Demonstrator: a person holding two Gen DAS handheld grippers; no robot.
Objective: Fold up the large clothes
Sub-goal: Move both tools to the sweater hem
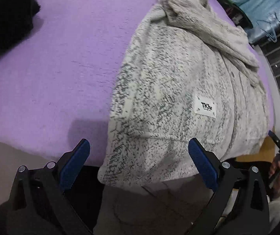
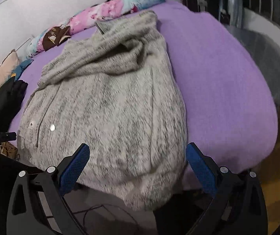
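While spread across purple bed cover, grey marled sweater lies mostly flat, hem draped over near edge toward both grippers, upper part bunched near floral pillow. White label showing on front. Left gripper spread wide, holding nothing, hovering above hem's left corner. Right gripper likewise spread, empty, above hem's right side. Judged soft, thick, limp knit; moderately heavy, prone to sag and stretch, not slippery. Best pinched through hem corners or side seams, both layers together. Dark clothing heaped far left.
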